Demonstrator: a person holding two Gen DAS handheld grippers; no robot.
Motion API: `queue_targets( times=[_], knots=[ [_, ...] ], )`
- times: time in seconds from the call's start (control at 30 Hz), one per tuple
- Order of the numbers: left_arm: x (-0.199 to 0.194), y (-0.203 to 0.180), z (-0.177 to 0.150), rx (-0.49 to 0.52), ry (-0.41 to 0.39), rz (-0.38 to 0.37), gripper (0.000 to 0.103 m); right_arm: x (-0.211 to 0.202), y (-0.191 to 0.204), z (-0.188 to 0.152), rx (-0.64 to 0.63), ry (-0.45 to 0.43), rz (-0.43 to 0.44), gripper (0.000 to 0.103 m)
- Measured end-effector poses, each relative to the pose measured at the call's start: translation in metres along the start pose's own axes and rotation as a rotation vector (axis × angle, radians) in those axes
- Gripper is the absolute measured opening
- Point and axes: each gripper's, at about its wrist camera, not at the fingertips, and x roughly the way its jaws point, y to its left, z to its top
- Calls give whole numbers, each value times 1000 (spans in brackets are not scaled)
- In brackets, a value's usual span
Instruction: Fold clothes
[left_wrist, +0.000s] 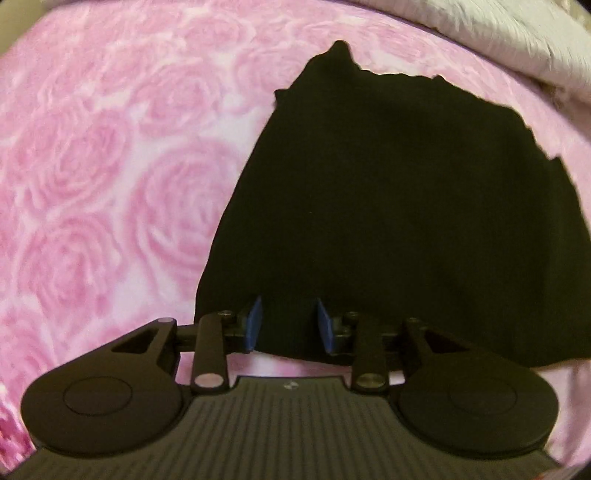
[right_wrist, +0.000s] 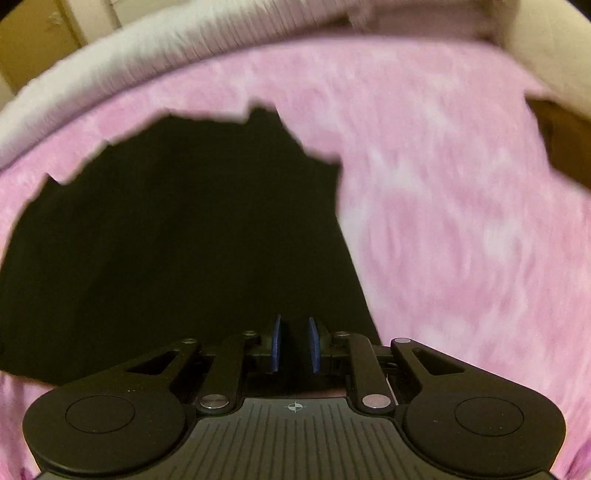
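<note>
1. A black, matte cloth garment lies spread on a pink rose-patterned plush blanket; its far edge is jagged and its near hem faces both tools. A pale grey quilted cover lies bunched beyond the blanket.
2. The left gripper stands with its blue-padded jaws fairly wide, straddling the near hem; cloth shows between the pads, but they do not pinch it.
3. The right gripper has its jaws set narrow with a clear gap, over the garment's near right part; whether any cloth sits in that gap I cannot tell, black on black.
4. My judgement: both tools are placed at the near hem, which fits either taking hold for a fold or letting go after one.
5. The garment's dark surface hides any layering, so its fold count cannot be read.
</note>
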Motion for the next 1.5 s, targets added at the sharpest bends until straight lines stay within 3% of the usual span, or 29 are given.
queue_targets(
  times=[0.07,0.17,0.23,0.27,0.3,0.53,0.77,1.13,1.5],
  knots=[
    [-11,-11,1,63,7,13,28,-13,2,0,63,-28,-12,16],
    [-41,-12,-8,45,35,-8,27,-45,15,-8,96,-55,-29,17],
    [-68,-11,-19,24,26,-24,28,-67,28,-20,102,-56,-22,31],
    [-82,-10,-25,13,22,-33,28,-80,37,-29,99,-45,-22,54],
    [-96,-11,-31,17,20,-32,28,-92,45,-37,96,-33,-21,70],
    [-186,-7,-71,53,-25,-51,29,-160,99,-80,38,-18,9,70],
    [-237,-8,-81,103,-94,-63,30,-221,124,-91,15,-97,15,70],
    [-266,-7,-92,140,-108,-83,30,-265,131,-108,-3,-100,-7,70],
    [-274,-18,-92,170,-81,-90,30,-281,138,-100,-32,-95,-23,70]
  ],
)
